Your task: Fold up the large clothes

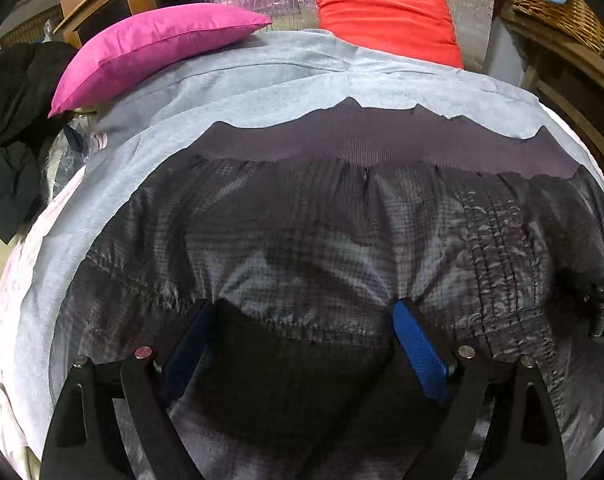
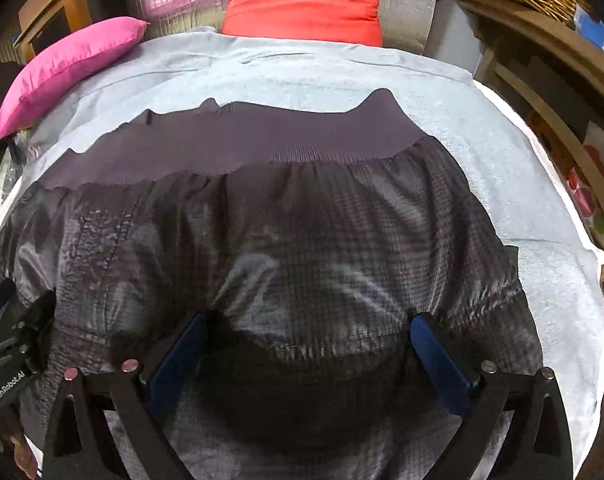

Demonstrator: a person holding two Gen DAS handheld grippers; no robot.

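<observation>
Both tongs, left [image 1: 304, 320] and right [image 2: 308, 332], stand wide apart above the dark checked jacket [image 1: 322, 240], nothing pinched between them; whether the tips touch the cloth is hard to tell. Beyond its ribbed hem [image 1: 382, 140] lies a grey sheet [image 1: 302, 68], then a pink cushion [image 1: 149, 48] and a red cushion [image 1: 386, 16].

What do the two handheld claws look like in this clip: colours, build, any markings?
Both claws, left claw and right claw, have blue finger pads on black angular linkage arms with silver round pins. In the right wrist view, the left unit's black body carries white "GenRobot.AI" lettering.
</observation>
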